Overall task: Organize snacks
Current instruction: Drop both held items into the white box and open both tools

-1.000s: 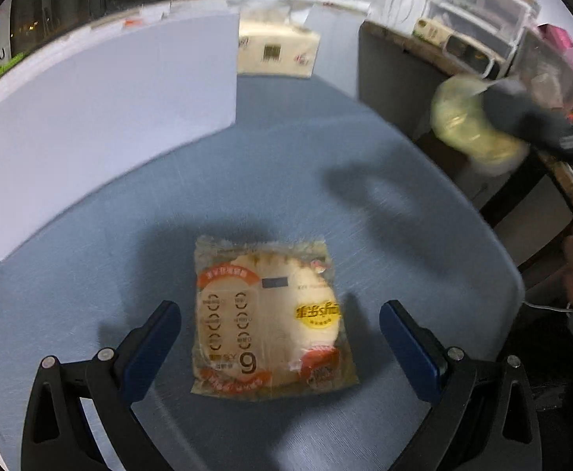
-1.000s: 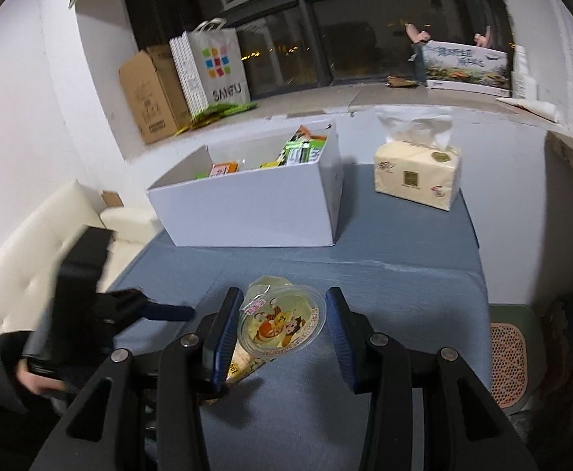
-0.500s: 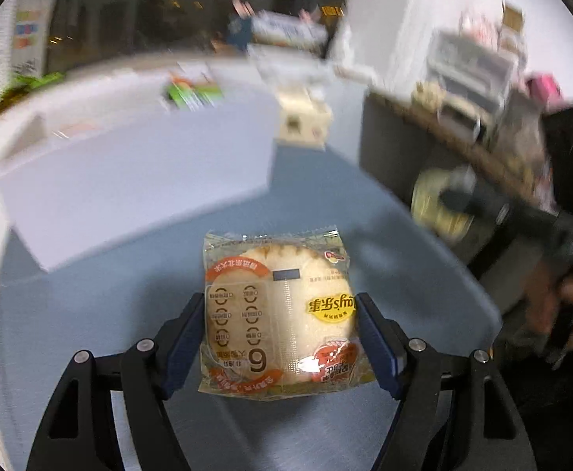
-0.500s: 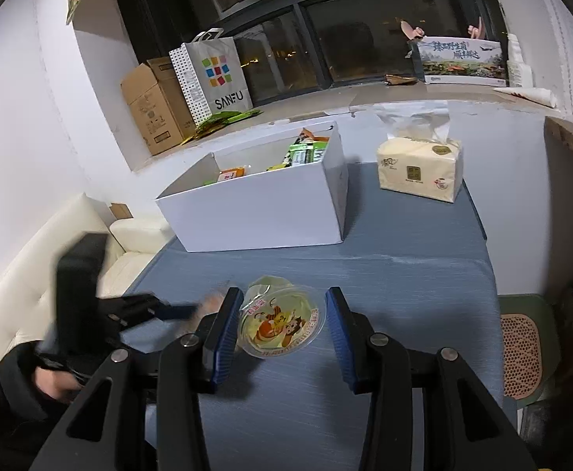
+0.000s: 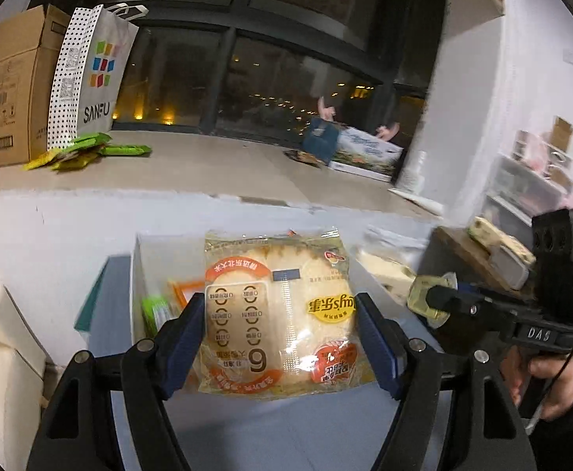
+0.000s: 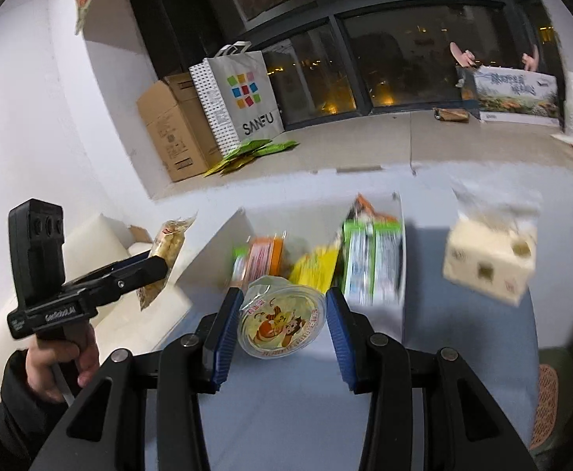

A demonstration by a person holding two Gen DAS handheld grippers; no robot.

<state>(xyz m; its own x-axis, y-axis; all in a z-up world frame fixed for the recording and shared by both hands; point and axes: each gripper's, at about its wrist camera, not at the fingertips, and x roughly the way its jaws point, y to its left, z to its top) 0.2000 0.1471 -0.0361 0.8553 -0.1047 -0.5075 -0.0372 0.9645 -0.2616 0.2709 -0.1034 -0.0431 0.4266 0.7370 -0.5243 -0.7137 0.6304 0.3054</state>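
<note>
My left gripper (image 5: pixel 278 337) is shut on a clear packet of bread (image 5: pixel 278 314) with orange print, held in the air in front of the white box (image 5: pixel 135 274). My right gripper (image 6: pixel 282 329) is shut on a round jelly cup (image 6: pixel 280 324) with a cartoon lid, held just before the white box (image 6: pixel 402 259), which holds several snack packets (image 6: pixel 369 259). The left gripper with its bread packet (image 6: pixel 165 251) shows at the left of the right wrist view. The right gripper with its cup (image 5: pixel 424 298) shows at the right of the left wrist view.
A tissue box (image 6: pixel 486 263) stands on the blue table (image 6: pixel 294 412) right of the white box. A pale sofa (image 6: pixel 114 306) lies to the left. On the window ledge stand a cardboard box (image 6: pixel 172 129), a SANFU bag (image 6: pixel 243 98) and green packets (image 6: pixel 251 153).
My left gripper closed on the bread packet and lifted it off the table toward the white box. My right gripper carried the jelly cup up and closer to the box.
</note>
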